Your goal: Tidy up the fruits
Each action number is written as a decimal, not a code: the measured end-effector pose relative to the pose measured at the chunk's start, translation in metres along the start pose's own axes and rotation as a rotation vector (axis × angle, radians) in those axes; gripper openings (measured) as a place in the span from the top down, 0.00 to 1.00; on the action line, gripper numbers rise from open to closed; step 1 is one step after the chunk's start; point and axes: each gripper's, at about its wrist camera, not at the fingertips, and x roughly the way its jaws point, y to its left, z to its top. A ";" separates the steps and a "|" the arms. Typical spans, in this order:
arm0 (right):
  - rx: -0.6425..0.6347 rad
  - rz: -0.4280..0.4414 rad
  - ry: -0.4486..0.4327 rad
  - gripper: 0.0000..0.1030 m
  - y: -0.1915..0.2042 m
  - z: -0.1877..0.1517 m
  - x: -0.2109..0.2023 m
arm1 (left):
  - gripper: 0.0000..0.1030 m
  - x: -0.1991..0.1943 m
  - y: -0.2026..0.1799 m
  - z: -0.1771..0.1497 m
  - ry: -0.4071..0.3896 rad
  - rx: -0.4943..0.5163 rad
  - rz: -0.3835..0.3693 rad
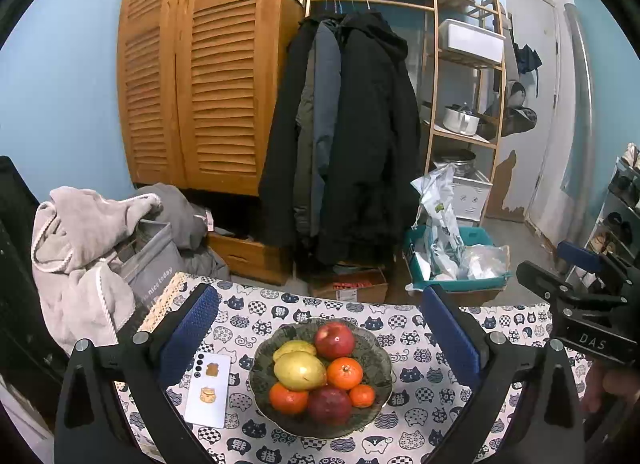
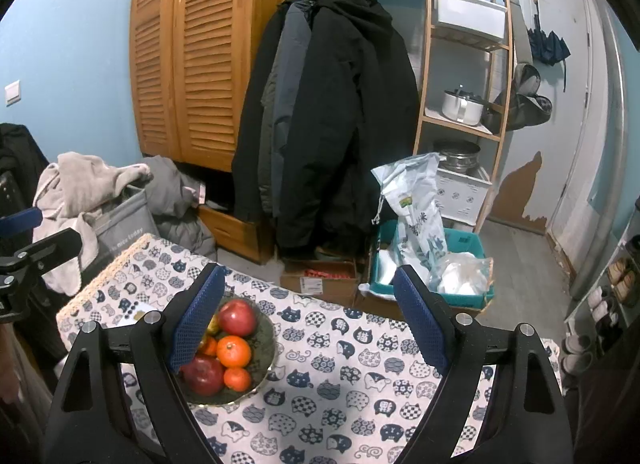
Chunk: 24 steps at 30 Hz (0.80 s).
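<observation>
Table (image 1: 440, 416), cat-print cloth, is carrying everything relevant. Both grippers are hovering above it, held off the surface.

Left gripper (image 1: 320, 340): jaws standing wide apart, nothing between them, framing the bowl. Right gripper (image 2: 308, 320): also spread wide and empty, sitting over bare cloth with the bowl at its left finger.

Bowl (image 1: 372, 348), dark and scalloped, is sitting mid-table. White phone (image 1: 208, 392) is lying just beside it.

Fruit is all lying inside the bowl: two red apples (image 1: 334, 340), two yellow-green mangoes (image 1: 300, 370), three oranges (image 1: 345, 373). No loose fruit is showing on the cloth.

Judgement on step: the scene is fitting either fruit already gathered into the bowl, or a full bowl awaiting sorting out. Pictures are not settling which, so no next move is being logged.
</observation>
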 end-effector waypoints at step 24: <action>-0.001 -0.003 -0.001 0.17 -0.002 0.000 -0.001 | 0.01 -0.001 -0.006 -0.001 -0.003 0.001 0.023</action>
